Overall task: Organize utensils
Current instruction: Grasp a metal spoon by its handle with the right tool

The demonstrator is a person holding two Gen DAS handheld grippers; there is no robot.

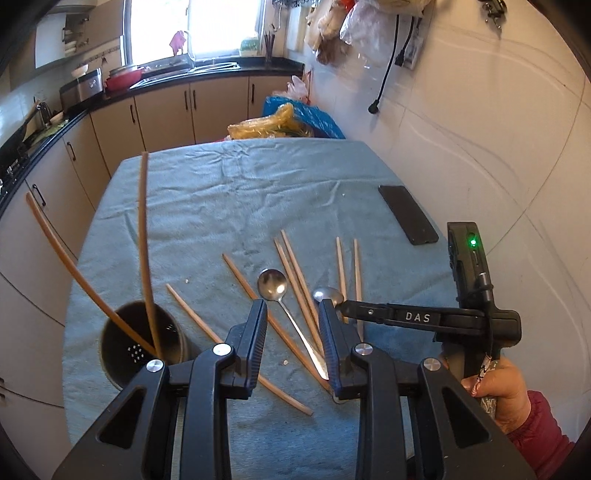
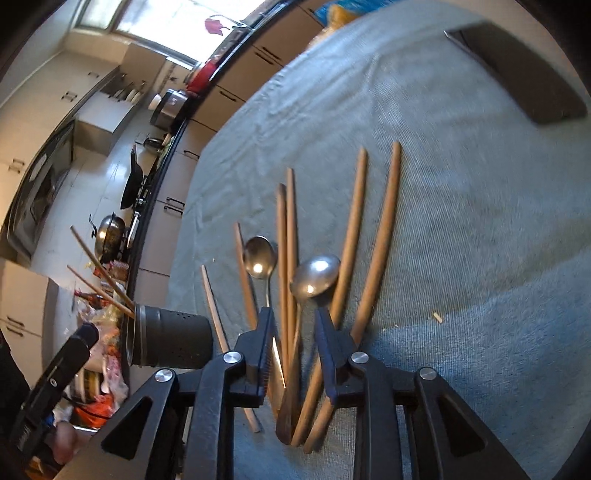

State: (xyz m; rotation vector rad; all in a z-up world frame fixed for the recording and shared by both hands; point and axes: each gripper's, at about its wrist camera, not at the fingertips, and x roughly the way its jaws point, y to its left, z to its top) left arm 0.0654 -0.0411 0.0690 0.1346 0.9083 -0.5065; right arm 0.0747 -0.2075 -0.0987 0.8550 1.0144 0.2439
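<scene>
A: We see a matt, wrinkled blue-grey cloth [image 1: 236, 192] under everything; on it lie smooth, dull wooden chopsticks [image 1: 295, 273].

B: Among the chopsticks, we note two polished metal spoons [image 1: 272, 283] catching glare. Beside them on the cloth, the holder [image 1: 122, 347] looks dark, matt, perforated. The phone [image 1: 408, 214] is glossy black.

Blown-out window [image 1: 192, 26] daylight, fisheye-bent edges, right-view motion blur.

Spoon [image 2: 314, 278] handle hidden behind right tongs [image 2: 295, 332]; chopsticks [image 2: 354, 236] motion-blurred; phone [image 2: 517, 74] cropped at frame edge.
</scene>
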